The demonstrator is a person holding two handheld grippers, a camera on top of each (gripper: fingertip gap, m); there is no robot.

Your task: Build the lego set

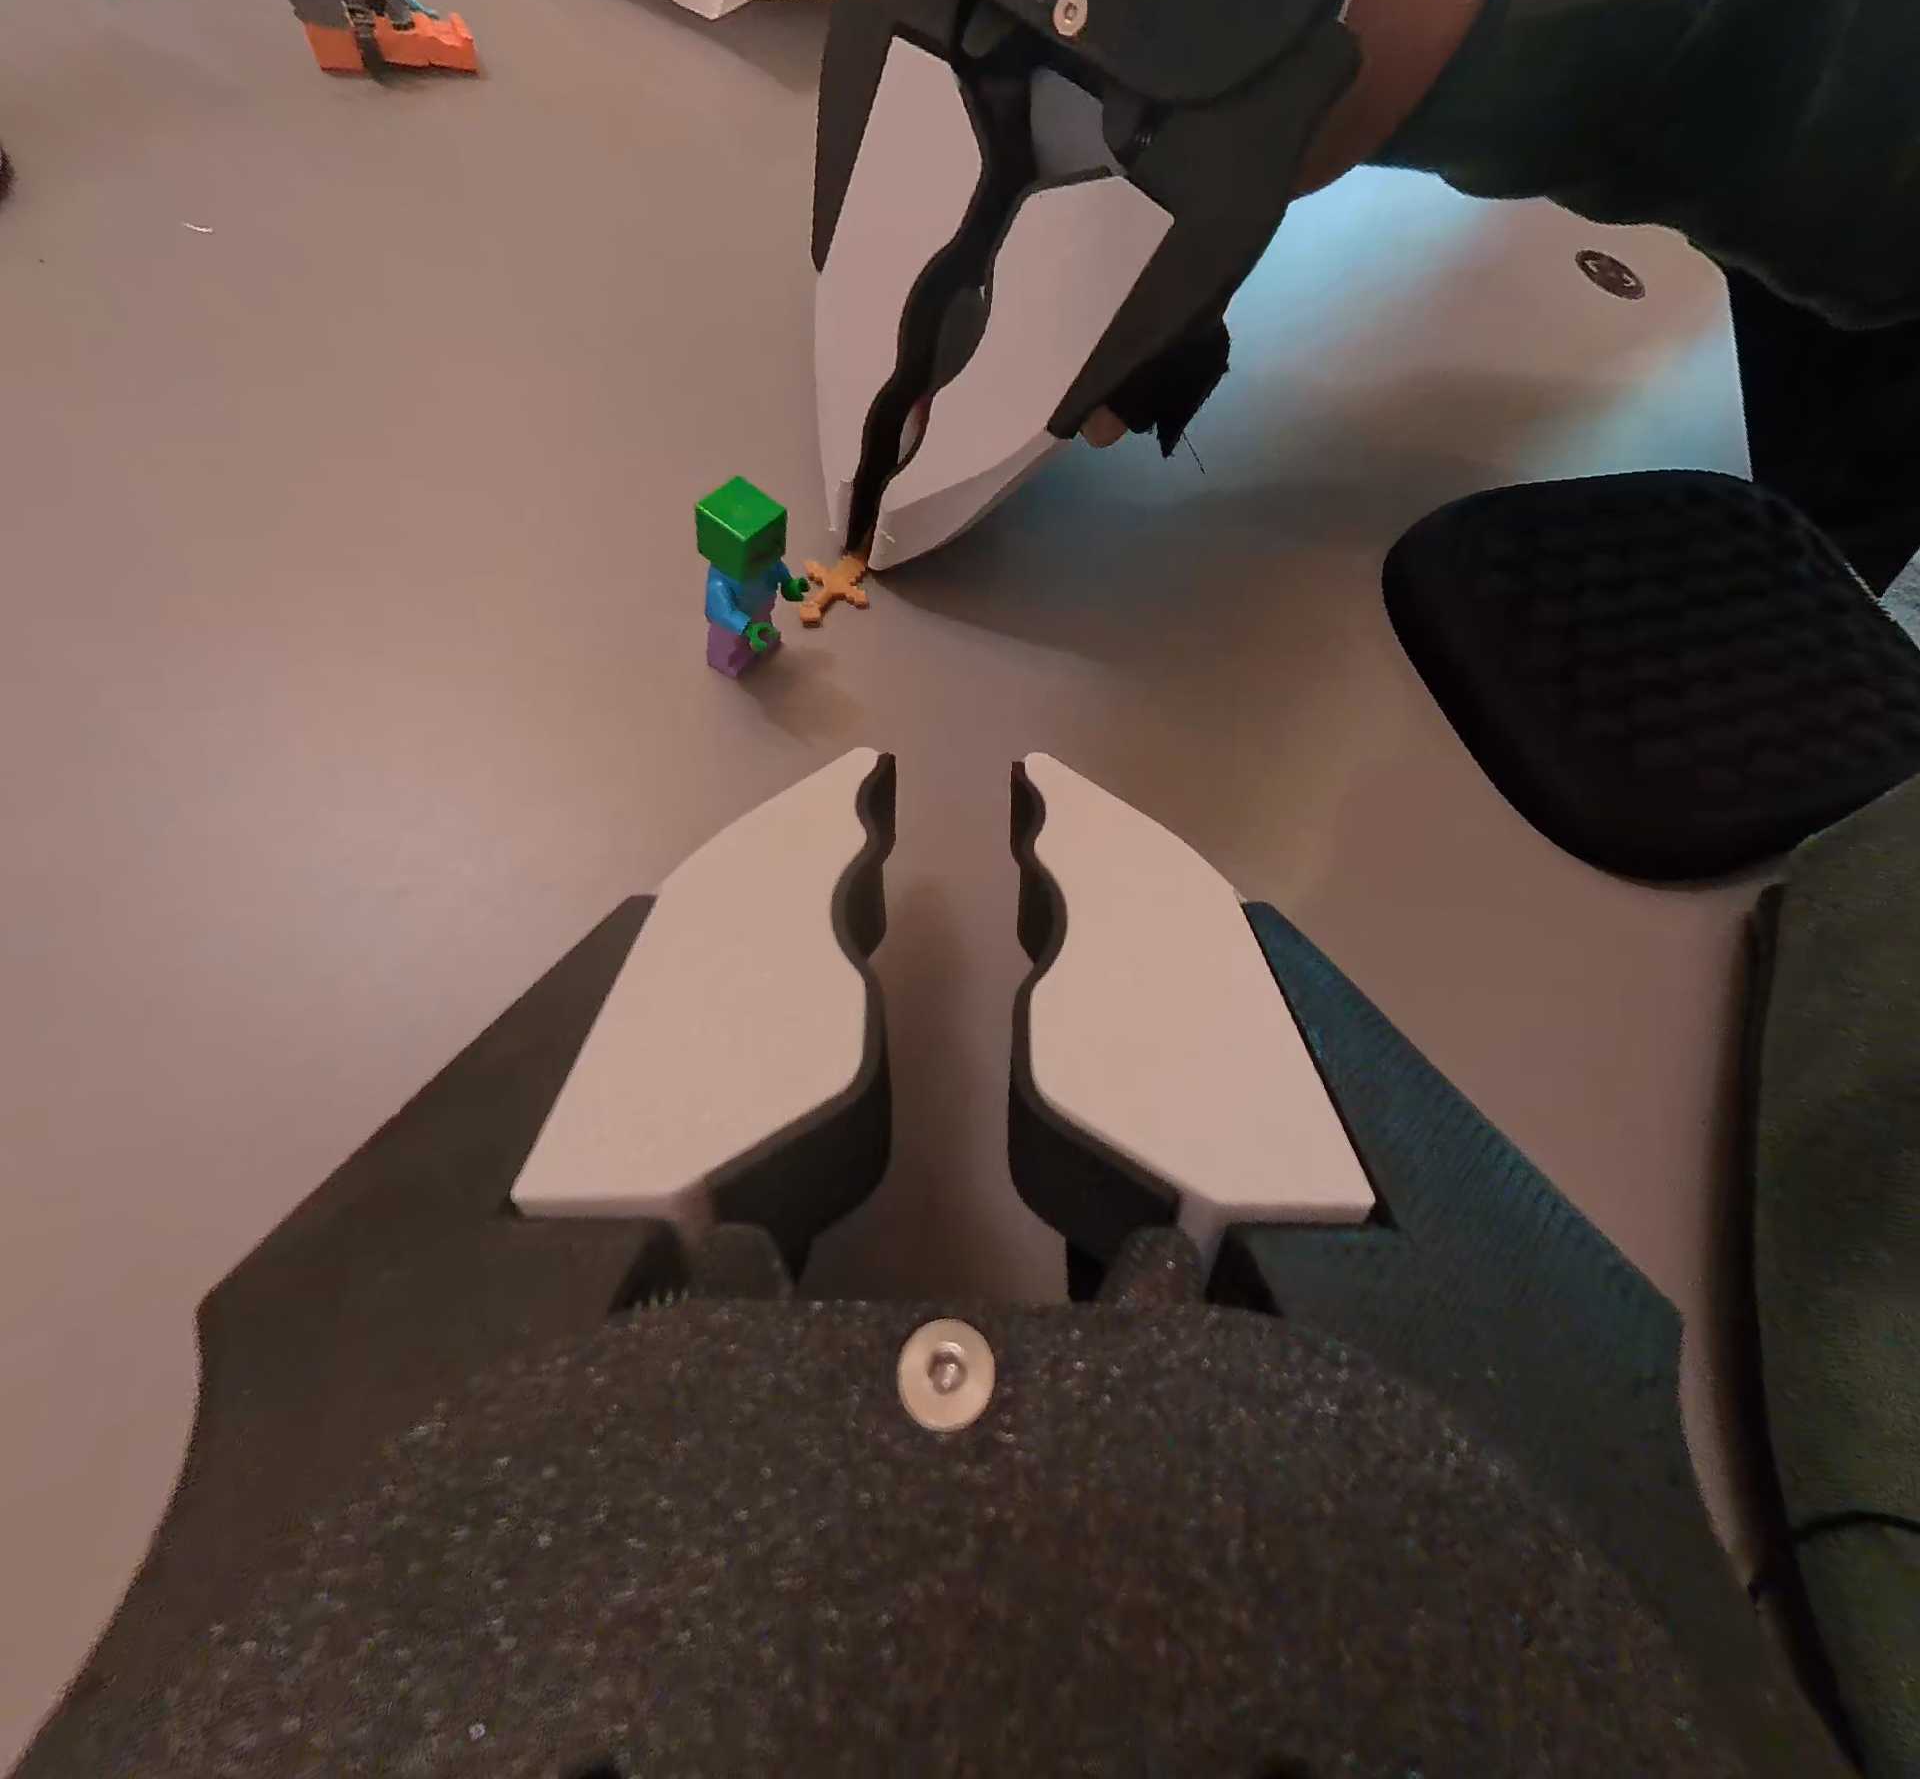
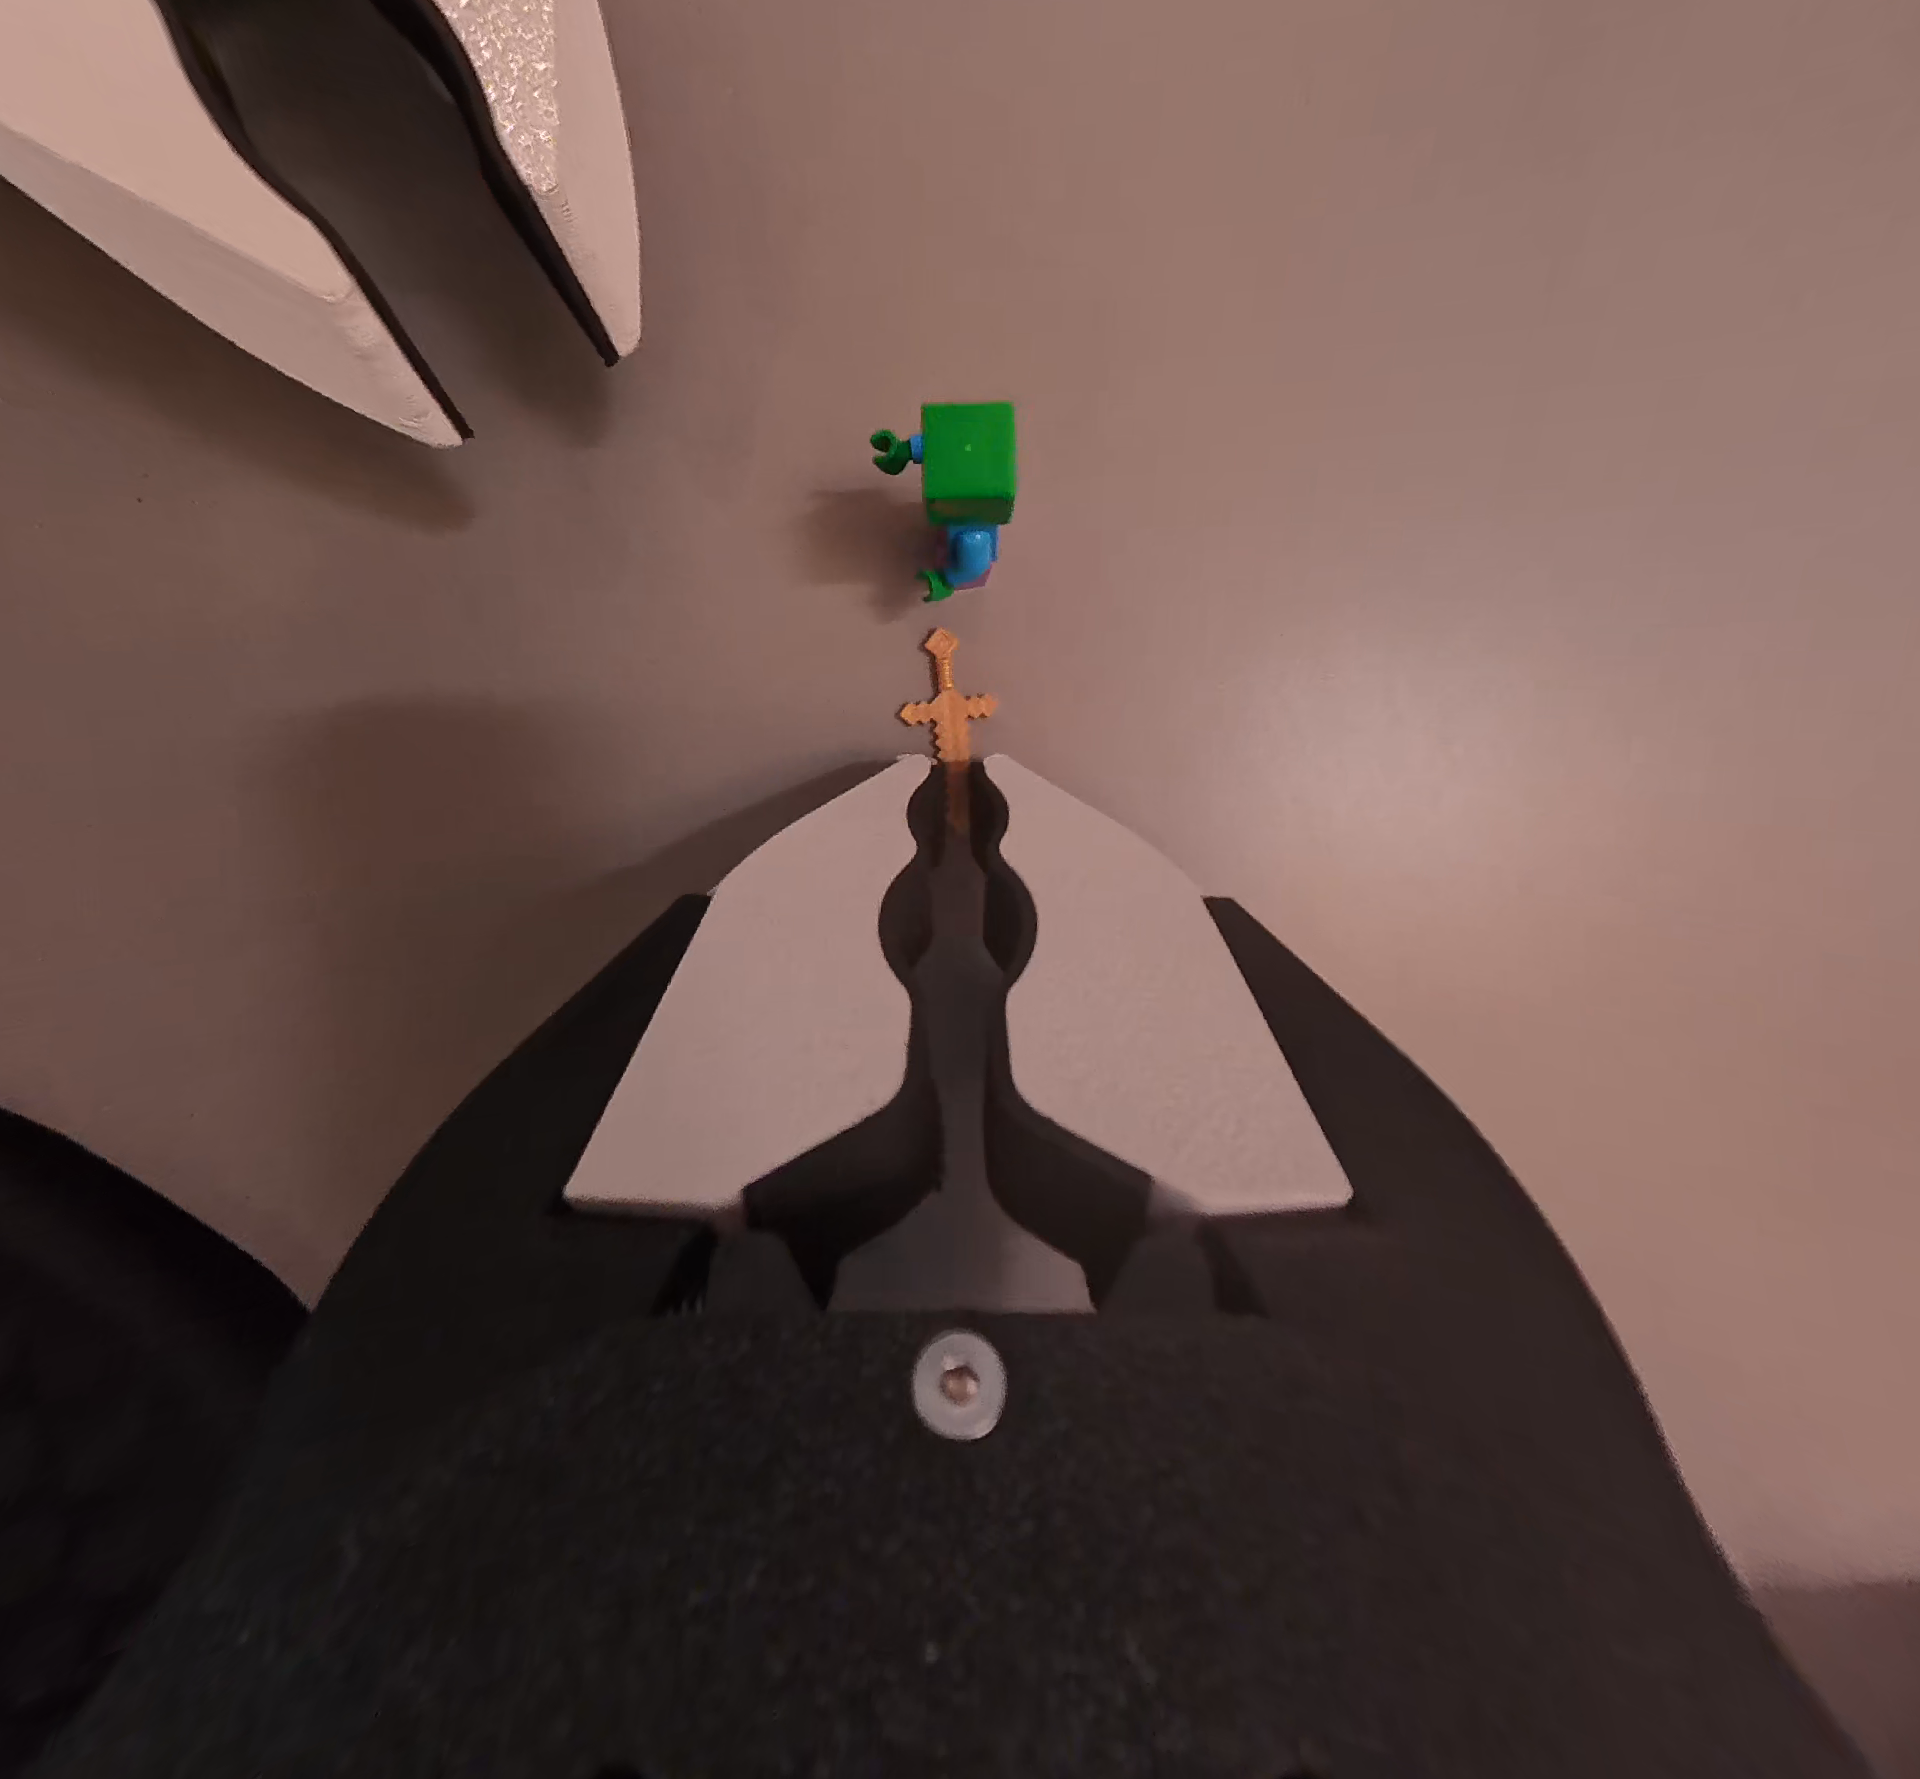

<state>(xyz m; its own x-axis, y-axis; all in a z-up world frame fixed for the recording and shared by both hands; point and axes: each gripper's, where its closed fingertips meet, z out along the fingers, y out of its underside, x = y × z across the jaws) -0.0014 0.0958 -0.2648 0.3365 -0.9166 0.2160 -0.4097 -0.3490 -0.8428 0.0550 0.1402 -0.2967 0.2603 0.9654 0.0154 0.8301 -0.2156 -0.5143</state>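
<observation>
Sword blade hidden between fingers, far models perhaps unfinished

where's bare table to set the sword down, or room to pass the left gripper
Bare grey table lies left of the green-headed minifigure, up to the orange build. It is crowded right of the figure: the gold sword, right gripper and black pad.

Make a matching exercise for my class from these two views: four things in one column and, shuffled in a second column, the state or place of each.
Things
1. left gripper
2. right gripper
3. minifigure
4. orange-based build

States
A. stands upright on the table, hands empty
B. shut on the gold sword's blade
C. sits far back on the table
D. open, holding nothing

Pairs: 1-D, 2-B, 3-A, 4-C
</observation>
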